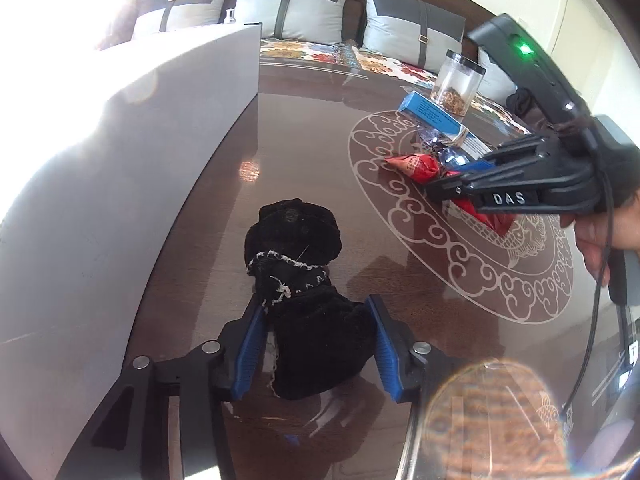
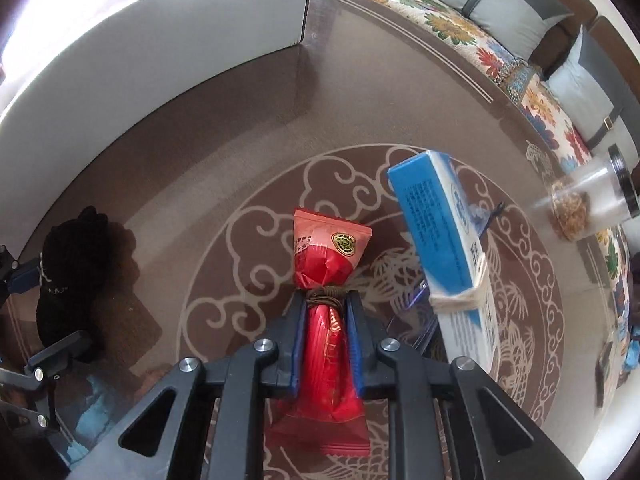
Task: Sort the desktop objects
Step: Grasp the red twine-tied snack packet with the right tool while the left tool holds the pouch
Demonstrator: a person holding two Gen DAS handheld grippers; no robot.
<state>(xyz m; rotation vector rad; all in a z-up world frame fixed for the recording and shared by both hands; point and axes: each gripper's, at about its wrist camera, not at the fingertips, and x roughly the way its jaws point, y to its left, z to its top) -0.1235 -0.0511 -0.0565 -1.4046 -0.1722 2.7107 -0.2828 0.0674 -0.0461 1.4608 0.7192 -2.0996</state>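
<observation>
My left gripper (image 1: 316, 304) stands around a black fuzzy cloth bundle with white stitching (image 1: 304, 280) lying on the brown glass table; the blue pads touch its sides. The bundle also shows at the left of the right wrist view (image 2: 76, 276). My right gripper (image 2: 323, 300) is shut on a red snack packet (image 2: 326, 264) tied with brown string at its middle. The right gripper and the packet (image 1: 416, 166) also show in the left wrist view. A blue and white box (image 2: 436, 236) bound with twine stands to the right of the packet.
A white box wall (image 1: 120, 168) runs along the left, also seen in the right wrist view (image 2: 160, 48). A clear jar with a black lid (image 1: 456, 84) stands behind the blue box (image 1: 432, 114). A sofa with cushions (image 1: 296, 12) lies beyond the table.
</observation>
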